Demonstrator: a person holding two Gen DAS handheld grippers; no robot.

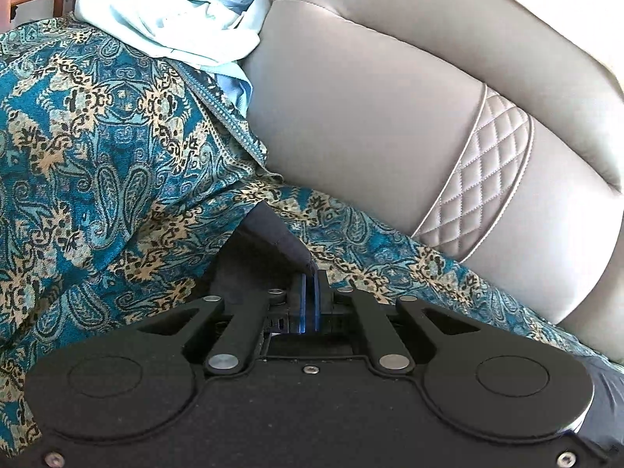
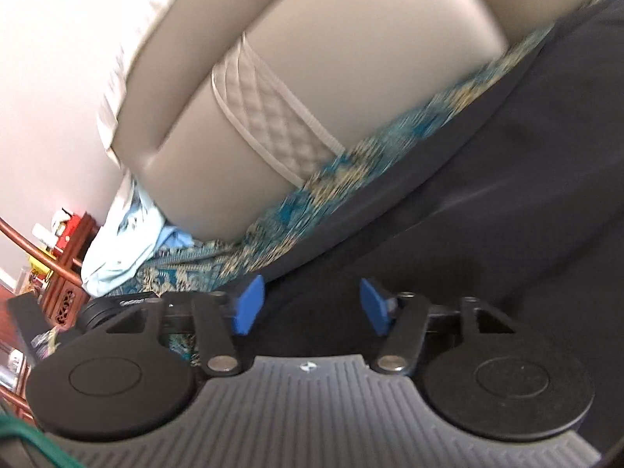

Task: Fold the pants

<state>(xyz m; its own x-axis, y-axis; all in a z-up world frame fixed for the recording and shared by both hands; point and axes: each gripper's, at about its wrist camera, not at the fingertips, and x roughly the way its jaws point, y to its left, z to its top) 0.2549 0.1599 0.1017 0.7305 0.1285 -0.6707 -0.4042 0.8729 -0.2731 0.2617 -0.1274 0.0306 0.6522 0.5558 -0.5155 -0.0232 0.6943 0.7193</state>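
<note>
Left gripper [image 1: 312, 273]: clamped on a corner of the pants [image 1: 273, 234]; keep it tight.
Right gripper [image 2: 308, 304]: jaws apart over the cloth, nothing pinched; take the edge.
Pants: spread on the throw [image 1: 97, 136], near the sofa [image 1: 390, 97] back.

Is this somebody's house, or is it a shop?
Most likely a home, probably a living room. There is a padded grey sofa back with a patterned teal throw spread over the seat, loose pale blue clothes heaped on it, and carved wooden furniture beside it.
</note>
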